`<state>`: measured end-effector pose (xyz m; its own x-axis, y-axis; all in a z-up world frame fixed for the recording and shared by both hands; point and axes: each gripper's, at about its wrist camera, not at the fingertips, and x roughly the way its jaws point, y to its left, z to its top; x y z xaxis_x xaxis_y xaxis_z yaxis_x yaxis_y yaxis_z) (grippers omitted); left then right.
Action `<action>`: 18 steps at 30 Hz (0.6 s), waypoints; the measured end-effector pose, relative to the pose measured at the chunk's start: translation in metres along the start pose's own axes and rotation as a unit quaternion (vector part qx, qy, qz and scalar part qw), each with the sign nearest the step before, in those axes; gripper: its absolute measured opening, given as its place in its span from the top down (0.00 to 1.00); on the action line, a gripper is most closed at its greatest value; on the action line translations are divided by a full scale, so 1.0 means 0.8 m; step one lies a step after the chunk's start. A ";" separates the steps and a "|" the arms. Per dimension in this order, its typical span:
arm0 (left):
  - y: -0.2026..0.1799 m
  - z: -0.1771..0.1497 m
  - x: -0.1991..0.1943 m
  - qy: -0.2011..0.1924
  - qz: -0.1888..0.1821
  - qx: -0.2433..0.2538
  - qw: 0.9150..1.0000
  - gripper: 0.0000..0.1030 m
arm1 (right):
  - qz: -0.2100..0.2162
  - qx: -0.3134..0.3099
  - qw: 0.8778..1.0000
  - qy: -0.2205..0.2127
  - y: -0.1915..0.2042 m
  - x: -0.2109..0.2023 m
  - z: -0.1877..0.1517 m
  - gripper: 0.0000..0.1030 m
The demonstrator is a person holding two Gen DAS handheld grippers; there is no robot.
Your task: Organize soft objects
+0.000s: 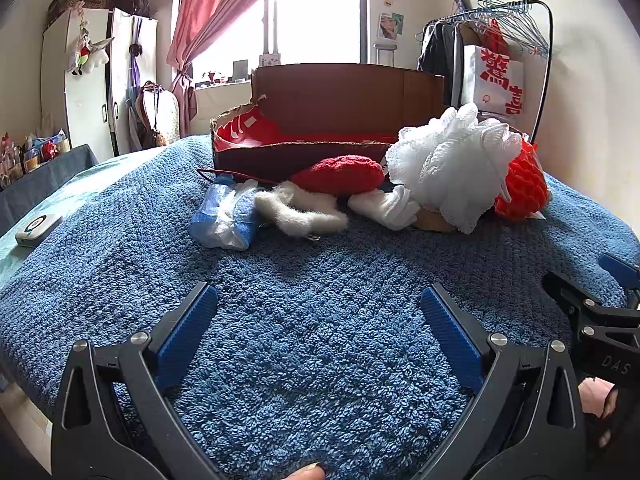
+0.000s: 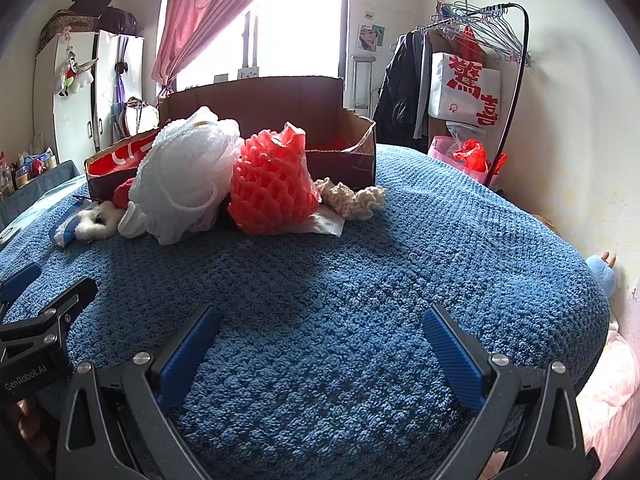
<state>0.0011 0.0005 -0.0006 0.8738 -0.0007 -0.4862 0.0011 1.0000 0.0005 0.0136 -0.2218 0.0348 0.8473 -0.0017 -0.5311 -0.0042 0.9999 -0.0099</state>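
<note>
Low over the blue blanket [image 1: 320, 340], left gripper [image 1: 318, 300] and right gripper [image 2: 320, 320] hover, fingers apart.

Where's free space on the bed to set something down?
Bare blue blanket between both tongs and the pile, plus the stretch right of the cream knit piece. Crowded along the cardboard box front: white mesh pouf, red foam netting.

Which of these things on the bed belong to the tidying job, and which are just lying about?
Job:
white bath puff
red foam net
cream knitted piece
red knitted hat
white fluffy piece
cardboard box

Lying about:
small white device
clothes rack
wardrobe
</note>
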 end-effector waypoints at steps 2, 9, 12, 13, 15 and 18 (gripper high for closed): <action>0.000 0.000 0.000 0.000 0.000 0.000 1.000 0.00 | 0.000 0.000 1.000 0.000 0.000 0.000 0.000 0.00; 0.000 0.000 0.000 0.000 0.000 0.000 1.000 0.00 | 0.000 0.000 1.000 0.001 0.002 0.000 -0.001 0.00; 0.000 0.000 0.000 0.000 0.000 0.000 1.000 0.00 | 0.000 0.000 1.000 0.001 0.002 0.000 -0.001 0.00; 0.000 0.000 0.000 0.000 0.000 0.000 1.000 0.00 | 0.000 0.000 1.000 0.001 0.002 0.000 -0.001 0.00; 0.000 0.000 0.000 0.000 0.000 0.000 1.000 0.00 | 0.000 0.000 1.000 0.000 0.002 0.000 -0.001 0.00; 0.003 -0.001 0.000 0.001 -0.001 0.000 1.000 0.00 | 0.001 0.001 1.000 0.001 0.002 0.000 -0.001 0.00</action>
<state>0.0009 0.0032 -0.0015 0.8727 -0.0022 -0.4883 0.0021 1.0000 -0.0009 0.0131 -0.2199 0.0343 0.8462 0.0001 -0.5329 -0.0051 1.0000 -0.0079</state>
